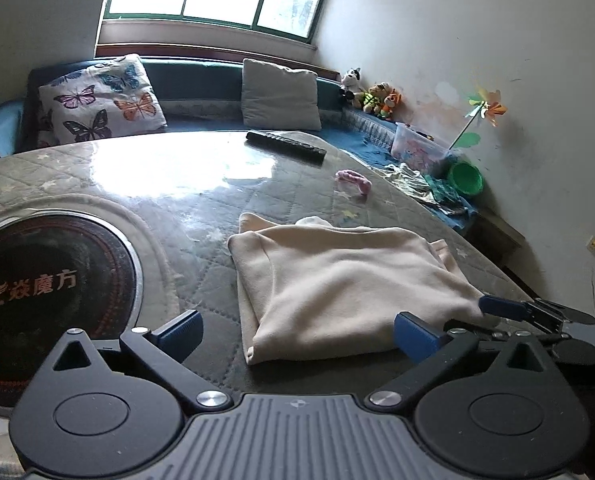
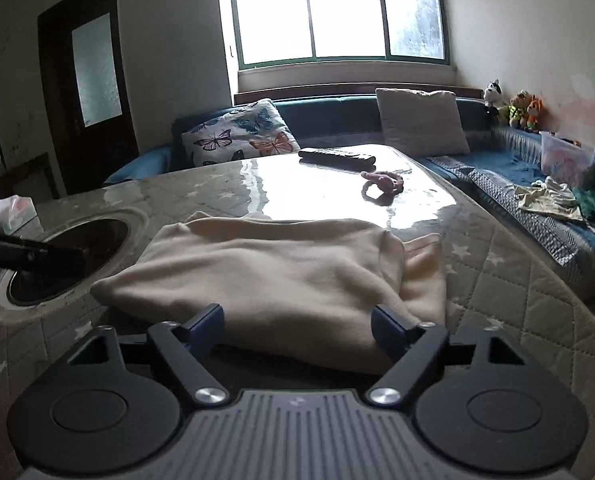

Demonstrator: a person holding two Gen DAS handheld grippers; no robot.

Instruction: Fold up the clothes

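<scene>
The left gripper (image 1: pixel 297 334) is standing with its jaws spread wide and nothing pinched; the folded cream garment (image 1: pixel 345 280) is lying just ahead of its fingers (image 1: pixel 179 330), its near left corner reaching into the gap between them. The right gripper (image 2: pixel 297 330) is likewise holding its jaws wide and gripping nothing, with the garment's near edge (image 2: pixel 281 280) sitting just beyond and between its fingers (image 2: pixel 389 330), whether touching I cannot tell. The garment is resting on a quilted table (image 1: pixel 137 184). Farther out past the fingers a pink scrunchie (image 1: pixel 353 180) and a dark remote (image 1: pixel 285 146) are lying, and left of the fingers a round burner (image 1: pixel 53 280) is sitting in the tabletop.
</scene>
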